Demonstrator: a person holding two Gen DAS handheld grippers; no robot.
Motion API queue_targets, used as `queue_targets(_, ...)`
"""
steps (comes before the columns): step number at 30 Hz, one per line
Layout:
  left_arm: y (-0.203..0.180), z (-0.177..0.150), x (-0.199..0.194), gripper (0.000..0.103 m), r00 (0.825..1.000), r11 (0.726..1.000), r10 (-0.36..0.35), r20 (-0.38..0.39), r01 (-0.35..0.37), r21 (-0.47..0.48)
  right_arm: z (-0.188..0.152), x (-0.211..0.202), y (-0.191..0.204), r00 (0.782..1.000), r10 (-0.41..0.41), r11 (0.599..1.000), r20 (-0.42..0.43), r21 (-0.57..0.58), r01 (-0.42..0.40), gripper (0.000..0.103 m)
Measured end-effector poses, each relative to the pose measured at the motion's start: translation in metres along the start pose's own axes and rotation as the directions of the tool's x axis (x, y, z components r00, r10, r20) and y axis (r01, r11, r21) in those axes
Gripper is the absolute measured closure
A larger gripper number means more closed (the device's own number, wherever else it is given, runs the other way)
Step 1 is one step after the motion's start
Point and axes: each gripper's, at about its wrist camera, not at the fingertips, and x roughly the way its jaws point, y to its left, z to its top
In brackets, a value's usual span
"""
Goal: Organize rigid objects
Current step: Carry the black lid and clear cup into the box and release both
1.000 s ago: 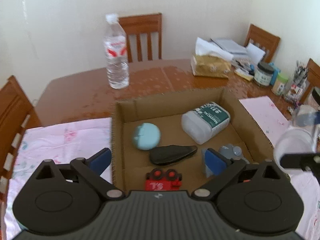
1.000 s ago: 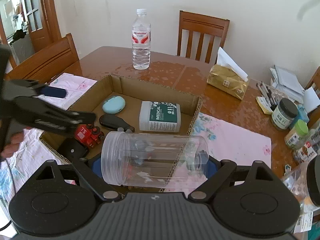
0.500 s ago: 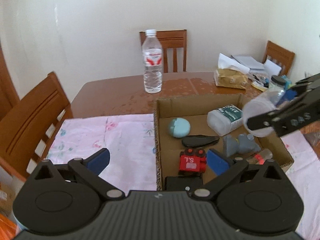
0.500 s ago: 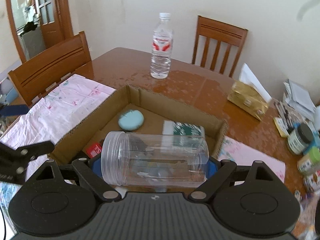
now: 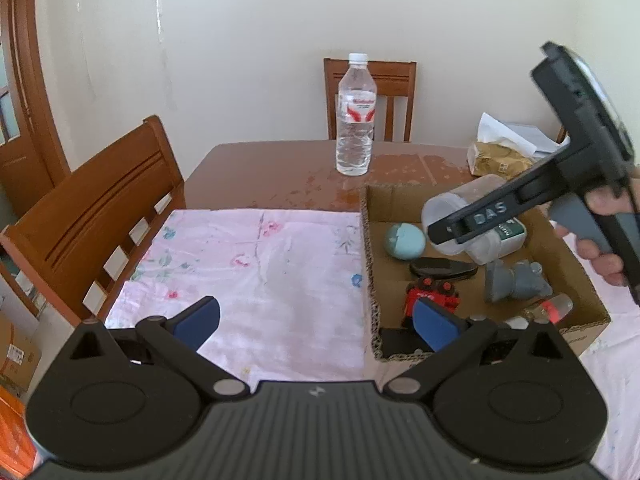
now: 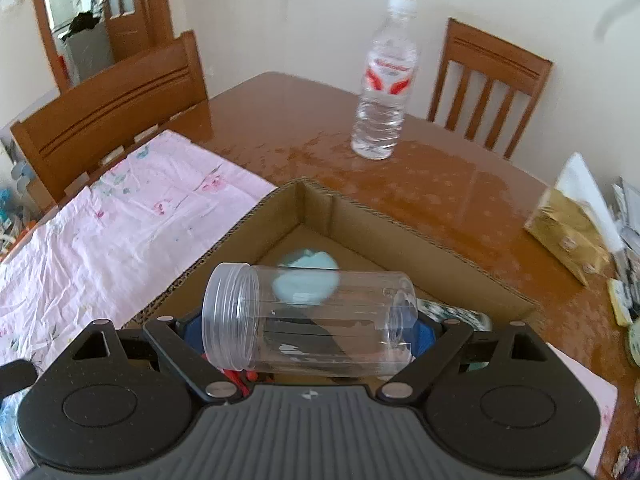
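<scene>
My right gripper [image 6: 308,330] is shut on a clear plastic jar [image 6: 320,320] that lies sideways between its blue pads, mouth to the left. It hangs over the far left part of a cardboard box [image 6: 400,232]. From the left wrist view the jar [image 5: 460,204] and right gripper [image 5: 472,220] hover above the box [image 5: 366,240], which holds a light blue case [image 5: 405,241], a black case [image 5: 442,269], a red toy [image 5: 430,298], a grey piece [image 5: 516,280] and a white medical bottle [image 5: 510,232]. My left gripper [image 5: 316,318] stands open and empty over the pink cloth [image 5: 256,276].
A water bottle [image 5: 356,120] stands on the wooden table [image 5: 280,172] behind the box. A tissue pack [image 6: 568,232] and jars sit at the right. Wooden chairs [image 5: 100,216] ring the table. A hand [image 5: 604,248] holds the right gripper.
My left gripper has drawn back to the left, off the box and over the pink cloth. The right gripper has carried the jar leftward over the box's far left corner.
</scene>
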Motion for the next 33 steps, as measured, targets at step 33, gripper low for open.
queue_targets(33, -0.005, -0.013, -0.007, 0.001, 0.998, 1.000, -0.003, -0.068, 0.005, 0.027, -0.057, -0.072, 0.013, 0.997, -0.039, 0.998, 0.072, 0.058, 0.035, 0.000)
